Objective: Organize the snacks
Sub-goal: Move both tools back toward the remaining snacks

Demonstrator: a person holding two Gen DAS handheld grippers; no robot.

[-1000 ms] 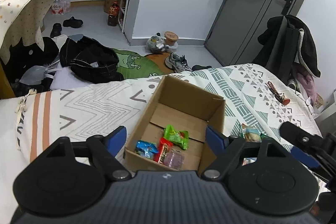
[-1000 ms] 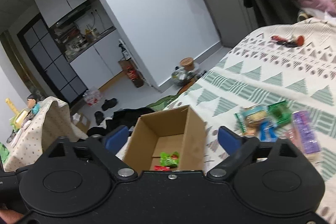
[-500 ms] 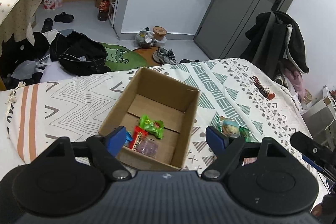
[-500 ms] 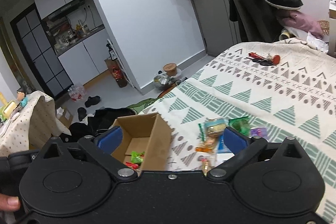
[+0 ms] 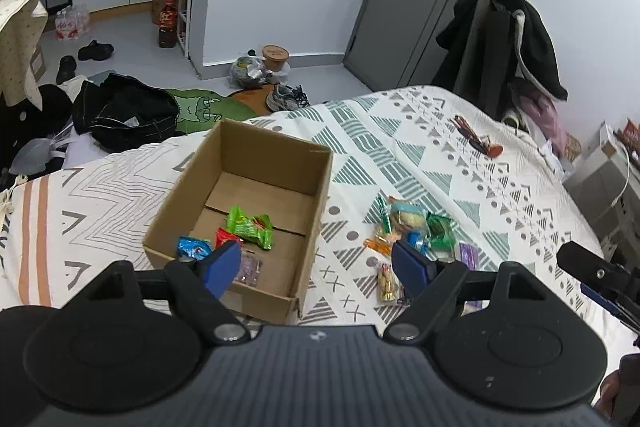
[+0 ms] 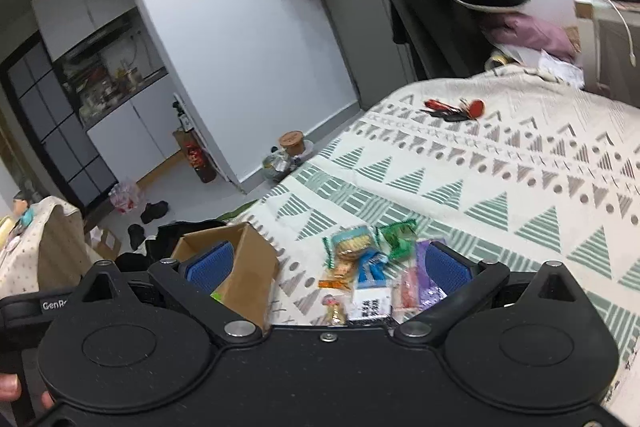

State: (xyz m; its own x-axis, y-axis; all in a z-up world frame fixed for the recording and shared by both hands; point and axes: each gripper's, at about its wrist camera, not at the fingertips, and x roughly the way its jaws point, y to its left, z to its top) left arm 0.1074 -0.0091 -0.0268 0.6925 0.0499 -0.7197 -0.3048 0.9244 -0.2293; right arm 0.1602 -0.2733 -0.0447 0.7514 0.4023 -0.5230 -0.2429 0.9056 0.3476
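Now both grippers have been swung from the box [image 5: 240, 211] toward the snacks [image 6: 360, 267] on the bed [image 6: 520, 167]; both jaws are spread, empty.

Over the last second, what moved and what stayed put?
Both open grippers, left and right, swung rightward from the brown cardboard box toward the loose snack packets on the patterned bedspread. Nothing was gripped or released. Box, its snacks and the pile stayed put.
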